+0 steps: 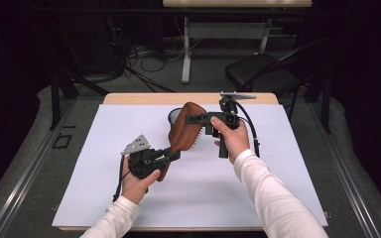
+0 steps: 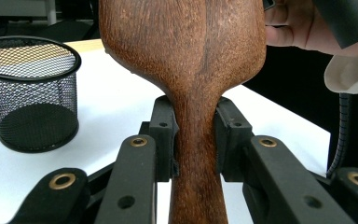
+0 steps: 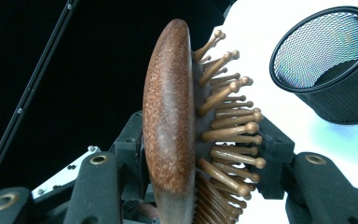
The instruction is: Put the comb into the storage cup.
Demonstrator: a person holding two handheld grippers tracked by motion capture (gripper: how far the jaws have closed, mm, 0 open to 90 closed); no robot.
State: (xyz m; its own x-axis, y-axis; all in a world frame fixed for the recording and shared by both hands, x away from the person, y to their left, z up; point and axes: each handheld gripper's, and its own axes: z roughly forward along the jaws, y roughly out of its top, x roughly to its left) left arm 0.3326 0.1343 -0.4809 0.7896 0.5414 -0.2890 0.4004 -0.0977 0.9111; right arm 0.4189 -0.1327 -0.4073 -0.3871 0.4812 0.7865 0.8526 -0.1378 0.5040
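Wooden hairbrush is held off the white table between both tools, just in front of the mesh cup. Left gripper is pinching the narrow handle neck, pads pressed on both sides of the wood in the left gripper view. Right gripper straddles the brush head: one jaw sits against the smooth wooden back, the other against the wooden bristles; whether the pads actually bite there is hard to tell, but the jaws stand nearly pressed together, so it reads as a grip on the head. Judgement: the brush is rigid, light to moderate in weight and head-heavy, so a neck-only hold will tend to pivot. The polished back looks slick and curved, so a pad can slide off it. The bristles are thin pins on a cushion, which give under load and could bend. The best hold is the handle neck, flat sides, square on. The head grip should stay light, used only for steering toward the cup.
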